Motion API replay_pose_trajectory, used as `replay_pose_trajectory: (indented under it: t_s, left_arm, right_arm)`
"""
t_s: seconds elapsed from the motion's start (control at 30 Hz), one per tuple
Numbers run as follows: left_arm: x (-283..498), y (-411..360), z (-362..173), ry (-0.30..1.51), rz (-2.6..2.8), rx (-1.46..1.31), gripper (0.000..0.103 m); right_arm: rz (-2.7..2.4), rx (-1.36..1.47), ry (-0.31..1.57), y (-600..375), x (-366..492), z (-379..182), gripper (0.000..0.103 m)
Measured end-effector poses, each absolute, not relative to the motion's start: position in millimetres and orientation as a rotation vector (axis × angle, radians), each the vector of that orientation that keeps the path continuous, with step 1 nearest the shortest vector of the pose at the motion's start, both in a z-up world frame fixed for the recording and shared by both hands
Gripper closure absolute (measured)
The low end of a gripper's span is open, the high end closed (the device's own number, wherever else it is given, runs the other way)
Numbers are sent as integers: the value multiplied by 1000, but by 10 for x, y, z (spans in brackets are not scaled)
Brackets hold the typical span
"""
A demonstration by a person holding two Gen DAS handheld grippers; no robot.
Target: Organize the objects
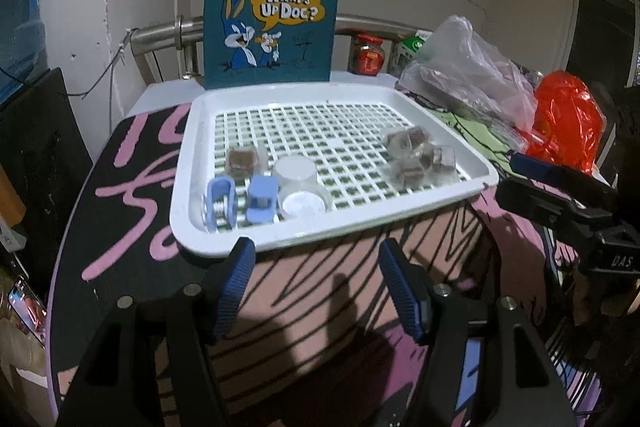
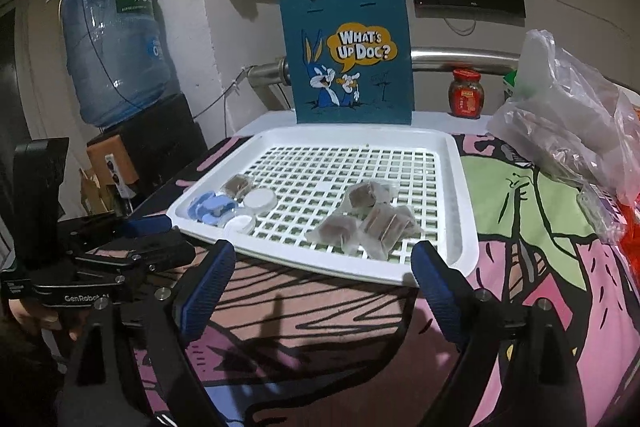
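Right wrist view shows clear-wrapped brown packets (image 2: 370, 217) clustered in the white plastic grid tray (image 2: 466, 227) on the cartoon-print counter (image 2: 532, 267), blue clips (image 2: 210, 207) and round clear lids (image 2: 260, 198) at its left. Right gripper (image 2: 320, 287) and left gripper (image 1: 316, 287) hover short of the tray, fingers apart and empty. Approach seems underway; the next move likely calls for reaching in over one packet.

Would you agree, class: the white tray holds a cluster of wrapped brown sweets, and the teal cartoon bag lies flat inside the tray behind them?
Not quite. The teal cartoon bag stands upright behind the white tray, outside it, as the right wrist view shows. The wrapped brown sweets do lie clustered in the tray.
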State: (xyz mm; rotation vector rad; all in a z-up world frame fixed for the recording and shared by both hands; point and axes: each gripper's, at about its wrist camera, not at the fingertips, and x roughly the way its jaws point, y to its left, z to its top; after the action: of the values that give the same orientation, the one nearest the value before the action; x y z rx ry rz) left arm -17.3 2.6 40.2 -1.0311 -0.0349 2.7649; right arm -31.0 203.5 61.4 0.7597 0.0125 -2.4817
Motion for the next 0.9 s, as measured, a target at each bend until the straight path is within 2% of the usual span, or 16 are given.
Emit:
replay_pose_trajectory:
  t_s: [0.43,0.9]
  left_arm:
    - [-156,96,257,32,2739,-1134,39]
    - [-201,54,177,22,2745,-1215,39]
  right_arm:
    - [-2439,864,61,1973,-299,454,13]
    - [-2435,977,103,1940,-374,305,13]
